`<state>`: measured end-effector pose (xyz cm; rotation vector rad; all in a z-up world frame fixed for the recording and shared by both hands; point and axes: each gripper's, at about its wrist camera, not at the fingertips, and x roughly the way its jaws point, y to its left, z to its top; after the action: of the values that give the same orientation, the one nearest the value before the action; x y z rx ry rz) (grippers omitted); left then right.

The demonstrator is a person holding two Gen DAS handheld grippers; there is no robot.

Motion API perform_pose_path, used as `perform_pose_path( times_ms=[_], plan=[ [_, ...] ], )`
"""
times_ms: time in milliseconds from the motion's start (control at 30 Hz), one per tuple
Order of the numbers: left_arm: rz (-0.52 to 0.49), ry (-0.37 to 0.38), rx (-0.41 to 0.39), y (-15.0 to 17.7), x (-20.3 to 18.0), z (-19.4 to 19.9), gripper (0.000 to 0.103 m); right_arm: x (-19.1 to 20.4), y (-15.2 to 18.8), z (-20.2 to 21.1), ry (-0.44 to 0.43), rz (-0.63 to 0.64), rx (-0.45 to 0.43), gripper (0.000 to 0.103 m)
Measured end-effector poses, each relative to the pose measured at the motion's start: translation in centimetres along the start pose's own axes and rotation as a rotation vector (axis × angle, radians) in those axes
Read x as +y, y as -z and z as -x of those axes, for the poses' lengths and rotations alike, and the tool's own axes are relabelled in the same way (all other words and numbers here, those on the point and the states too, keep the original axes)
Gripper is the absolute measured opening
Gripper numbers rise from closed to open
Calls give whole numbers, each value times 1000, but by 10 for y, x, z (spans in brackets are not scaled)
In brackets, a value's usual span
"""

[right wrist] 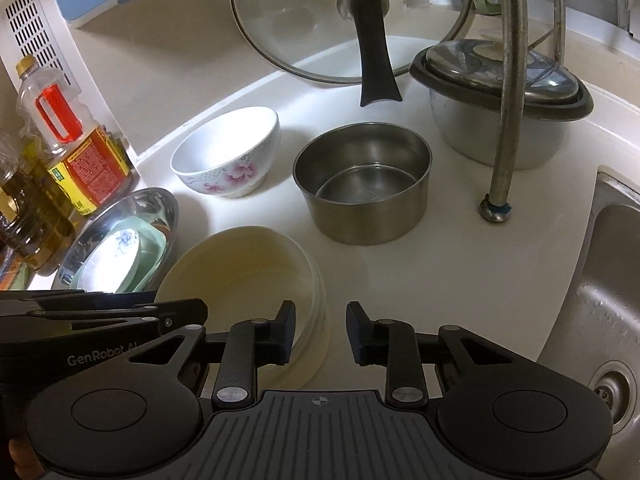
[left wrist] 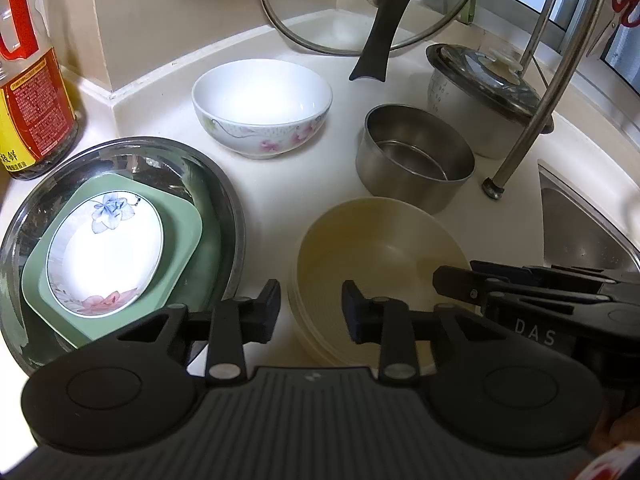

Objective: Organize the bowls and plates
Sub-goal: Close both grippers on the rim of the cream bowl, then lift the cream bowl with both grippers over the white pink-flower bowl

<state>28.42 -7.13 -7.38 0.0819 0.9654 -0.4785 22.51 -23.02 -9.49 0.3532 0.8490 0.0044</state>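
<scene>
**Plates nested, bowls still scattered on the counter**

We hold both grippers low over the near edge of the white counter (left wrist: pixel 280 160), and neither has anything in it. Our left gripper (left wrist: pixel 310 310) hangs with its jaws apart, straddling the left rim of the cream bowls (left wrist: pixel 376 248). Our right gripper (right wrist: pixel 320 332) is likewise released, its left finger over the right rim of the same stack, its right finger over bare counter.

We judge the plate part of the job largely done. Toward the left edge of the counter, the steel basin (left wrist: pixel 224 184) already holds the green square plate (left wrist: pixel 184 224), and the small flowered dish (left wrist: pixel 104 252) lies nested on top of that plate.

The bowls seem to be what remains. The cream bowls sit at the near edge, nested into one another; the layered rims show in both views, though we cannot count them for certain. The flowered bowl (left wrist: pixel 262 108) stands alone toward the back of the counter, well apart from the stack. The steel pot (left wrist: pixel 416 156) stands to its right, near the rack leg (left wrist: pixel 524 136), and the lidded cooker pot (right wrist: pixel 500 92) sits behind that, toward the back right corner. A glass lid (right wrist: pixel 304 12) leans against the back wall, and the sink (right wrist: pixel 612 264) lies beyond the right edge.

Our guess is that the flowered bowl still has to join the cream stack or the basin, with the steel pot perhaps to follow.
</scene>
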Motion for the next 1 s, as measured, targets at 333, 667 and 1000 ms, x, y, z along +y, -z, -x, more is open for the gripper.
perform_pose_path(
  times_ms=[333, 667, 1000],
  plan=[
    [12, -3, 35, -1, 3, -9, 16, 1, -1, -5, -21, 8, 11, 15],
    [5, 17, 2, -11, 2, 3, 15, 5, -13, 5, -2, 31, -14, 14],
    [19, 8, -73, -41, 14, 18, 15, 21, -47, 7, -23, 87, -73, 14]
  ],
)
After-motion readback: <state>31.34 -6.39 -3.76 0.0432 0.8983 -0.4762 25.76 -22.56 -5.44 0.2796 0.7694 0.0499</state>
